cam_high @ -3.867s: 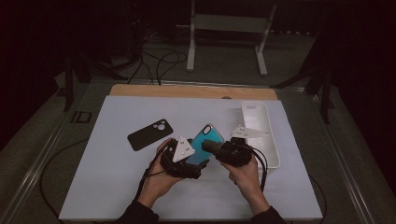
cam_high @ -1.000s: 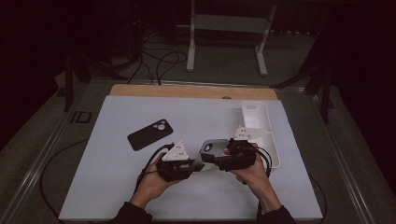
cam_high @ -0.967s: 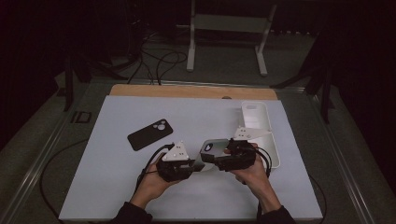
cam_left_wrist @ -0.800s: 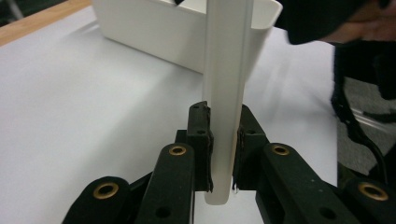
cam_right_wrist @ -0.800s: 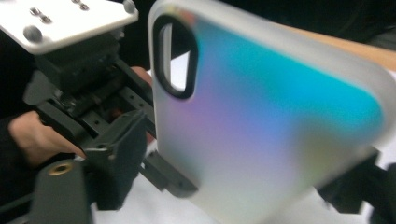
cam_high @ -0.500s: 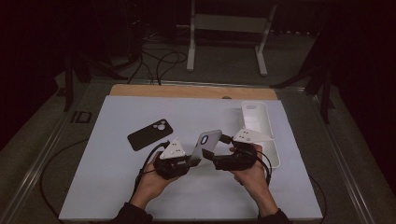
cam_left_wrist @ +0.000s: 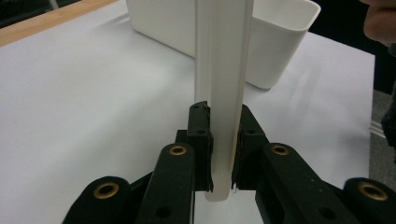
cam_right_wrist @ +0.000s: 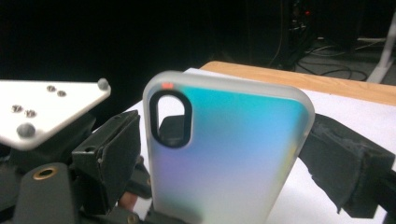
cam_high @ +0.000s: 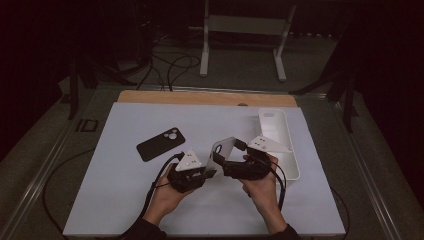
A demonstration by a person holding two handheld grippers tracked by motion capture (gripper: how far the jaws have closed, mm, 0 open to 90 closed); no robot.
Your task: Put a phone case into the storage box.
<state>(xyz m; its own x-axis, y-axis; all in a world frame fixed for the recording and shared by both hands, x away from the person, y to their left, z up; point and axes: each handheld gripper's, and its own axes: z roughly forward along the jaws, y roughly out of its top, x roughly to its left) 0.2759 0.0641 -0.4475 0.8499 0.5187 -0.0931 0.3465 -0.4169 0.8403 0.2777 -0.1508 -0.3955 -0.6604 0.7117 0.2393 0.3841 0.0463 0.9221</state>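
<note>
White tabletop [cam_high: 125, 200] carries the work — nearest, the left tongs [cam_high: 209, 173] clamp the lower edge of a frosted iridescent phone case [cam_high: 221, 151], held upright above it. Right tongs [cam_high: 226, 161] have just been opening, jaws apart around the case. Beyond lie a black phone case [cam_high: 161, 144] and white bin [cam_high: 287, 160].

A wide stretch of the table [cam_high: 120, 200] is lying open on the near left, giving a hand free passage. Farther left, a black phone case [cam_high: 161, 144] is sitting in the way. On the right, a white tray [cam_high: 292, 165] is standing along the edge, blocking passage there. The frosted case [cam_high: 222, 151] is rising upright at the middle, narrowing the gap.
</note>
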